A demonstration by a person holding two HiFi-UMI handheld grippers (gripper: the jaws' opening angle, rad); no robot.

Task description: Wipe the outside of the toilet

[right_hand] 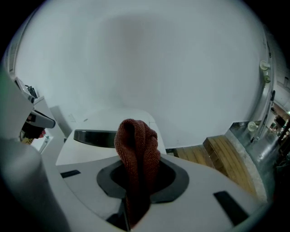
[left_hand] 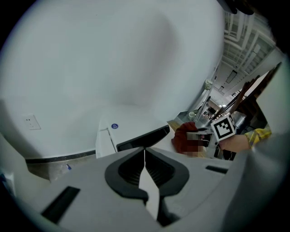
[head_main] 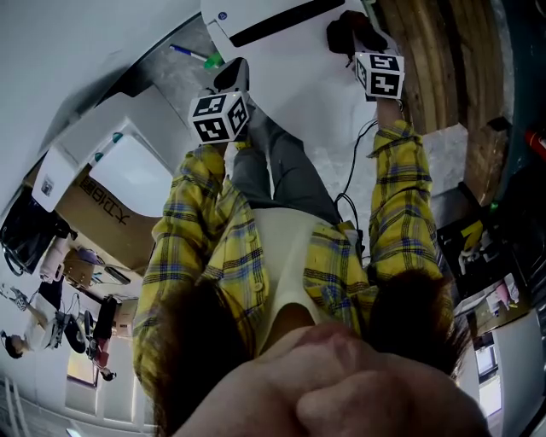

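Observation:
The white toilet [head_main: 281,17] with a dark slot along its lid lies at the top of the head view. My right gripper [head_main: 351,36] is over it, shut on a red-brown cloth [right_hand: 137,145] that bunches up out of the jaws. In the right gripper view the toilet [right_hand: 106,133] sits just behind the cloth. My left gripper [head_main: 232,78] hovers at the toilet's near left edge. Its jaws are shut with nothing between them [left_hand: 145,157]. The left gripper view shows the toilet [left_hand: 131,131] ahead and the cloth [left_hand: 183,136] to the right.
Wooden boards [right_hand: 222,156] stand right of the toilet, against the wall. A cardboard box [head_main: 111,213] and a white fixture [head_main: 128,162] are at the left. A cable [head_main: 354,166] runs over the floor by my leg. A wall socket [left_hand: 31,121] is low on the left wall.

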